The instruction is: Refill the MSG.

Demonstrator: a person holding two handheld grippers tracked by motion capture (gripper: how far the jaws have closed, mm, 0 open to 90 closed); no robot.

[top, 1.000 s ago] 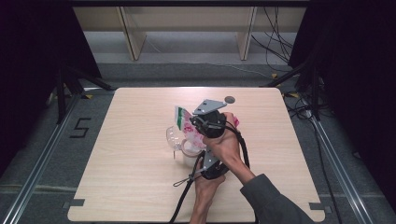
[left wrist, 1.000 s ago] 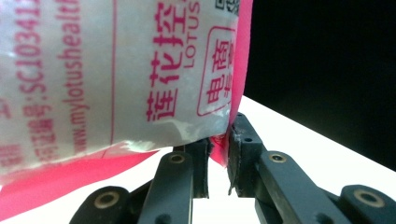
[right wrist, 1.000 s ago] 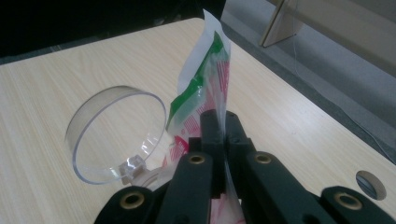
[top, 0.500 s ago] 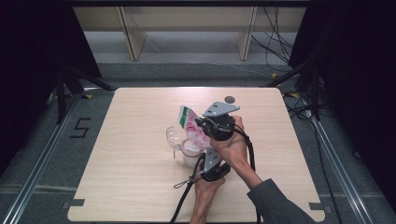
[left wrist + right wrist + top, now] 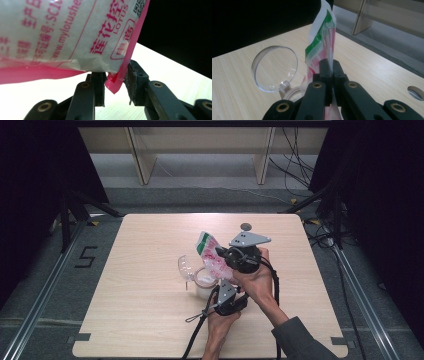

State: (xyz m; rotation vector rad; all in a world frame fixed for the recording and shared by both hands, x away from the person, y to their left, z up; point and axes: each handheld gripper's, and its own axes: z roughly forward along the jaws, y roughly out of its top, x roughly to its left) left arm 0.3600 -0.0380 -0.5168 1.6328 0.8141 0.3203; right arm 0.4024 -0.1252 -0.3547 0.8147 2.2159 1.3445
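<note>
The right gripper point(image 5: 226, 257), just right of centre in the high view, is clamped flat on the plastic pouch point(image 5: 210, 254); in the right gripper view its 2 jaws meet at lower centre with only the film of the pouch point(image 5: 322, 47) between them, and the pouch rises straight up from them toward the top of the frame. The left gripper point(image 5: 216, 292) sits below it in the high view, pointing up the picture toward the pouch. Its jaws have just been opening: in the left gripper view they stand narrowly apart at bottom centre, with the pink sealed corner of the pouch point(image 5: 115, 83) hanging down into the gap, close to the left pad but, as far as I can judge, no longer pinched.

So the pouch is carried by the right gripper alone, its long axis running from the clamp up and left in the high view, tilted over the small clear container point(image 5: 205, 281), which stands on the wooden table point(image 5: 130, 320) just beside the left gripper's tips. The container's hinged round lid point(image 5: 274, 68) stands open at centre left of the right gripper view, to the left of the pouch.

The next move turns on this: the pouch's lower end lies directly above the container's mouth, and the right gripper is the 1 that can tip it.
</note>
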